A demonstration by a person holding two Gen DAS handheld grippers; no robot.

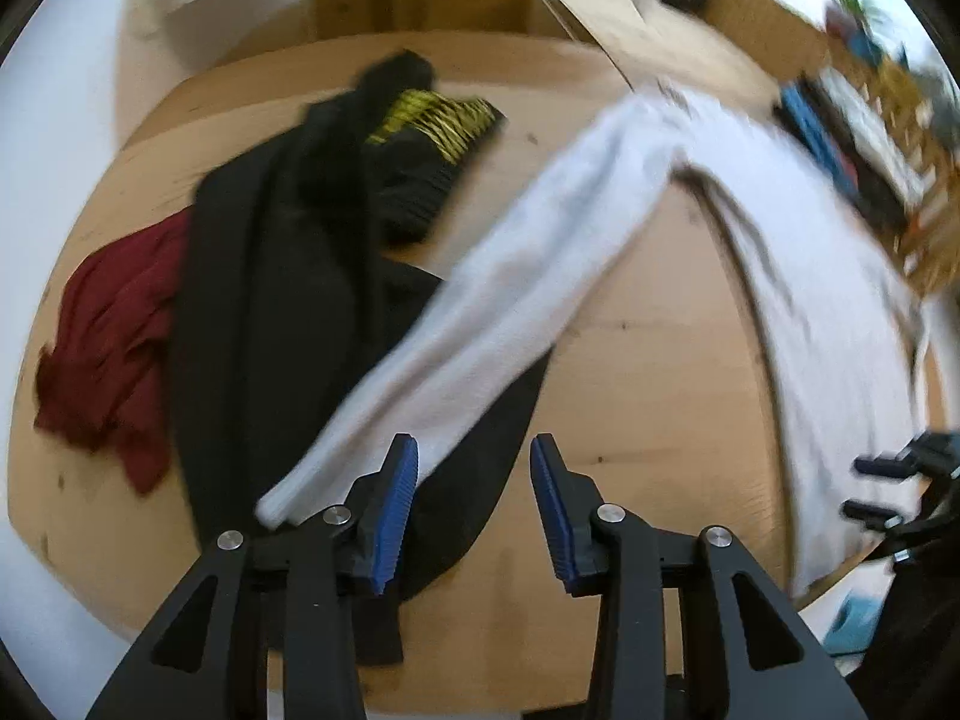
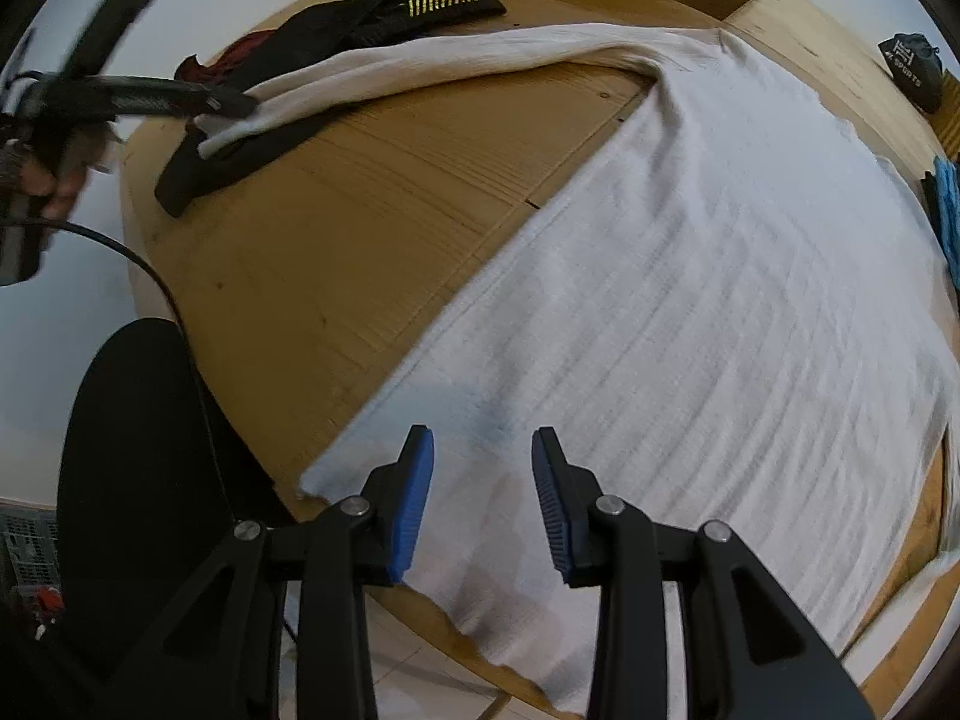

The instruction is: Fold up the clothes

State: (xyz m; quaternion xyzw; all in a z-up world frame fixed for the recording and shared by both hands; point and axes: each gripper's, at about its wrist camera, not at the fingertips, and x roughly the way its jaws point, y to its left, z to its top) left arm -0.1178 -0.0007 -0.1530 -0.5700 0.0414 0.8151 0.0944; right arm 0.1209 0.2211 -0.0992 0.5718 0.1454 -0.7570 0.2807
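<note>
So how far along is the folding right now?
Early. Done: white sweater spread flat on the table, no fold visible. In hand: nothing; left claw and right claw both open. Left: its sleeve lies outstretched; black garment and red garment lie unfolded.

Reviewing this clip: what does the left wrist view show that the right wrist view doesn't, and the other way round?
Only the left wrist view shows the maroon garment spread out in full, and clutter along the far edge. Only the right wrist view shows the white sweater's ribbed body, a black sports bag and the person's hand. Both show the wooden table, the white sleeve lying across the black garment, the black-and-yellow garment, and open jaws with nothing between them.
</note>
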